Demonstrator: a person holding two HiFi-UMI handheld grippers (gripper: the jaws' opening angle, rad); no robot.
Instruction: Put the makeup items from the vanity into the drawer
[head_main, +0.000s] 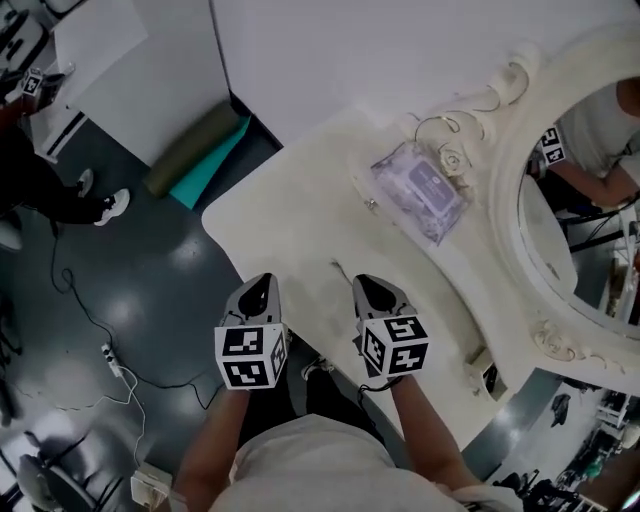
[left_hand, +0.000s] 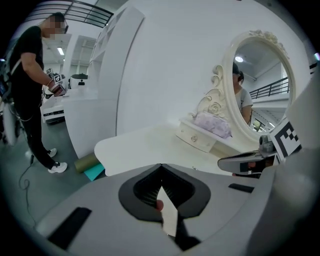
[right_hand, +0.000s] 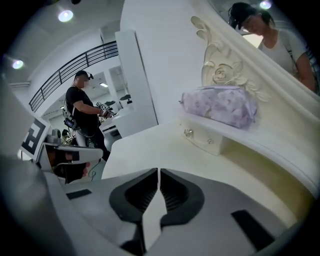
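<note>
- The white vanity (head_main: 300, 220) fills the scene, its raised shelf tucked under the oval mirror (head_main: 590, 200).
- A lilac makeup pouch (head_main: 420, 190) sits on that shelf, directly above the small closed drawer (right_hand: 206, 141).
- The left gripper (head_main: 262, 282) and right gripper (head_main: 372, 286) hover near the front edge, jaws pressed together and empty. One should probably part its jaws for a drawer knob (right_hand: 188, 133) and pull straight out.

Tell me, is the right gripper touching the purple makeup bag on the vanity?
Apart. In the head view the right gripper hovers by the near edge of the tabletop, with bare surface between it and the purple makeup bag.
</note>
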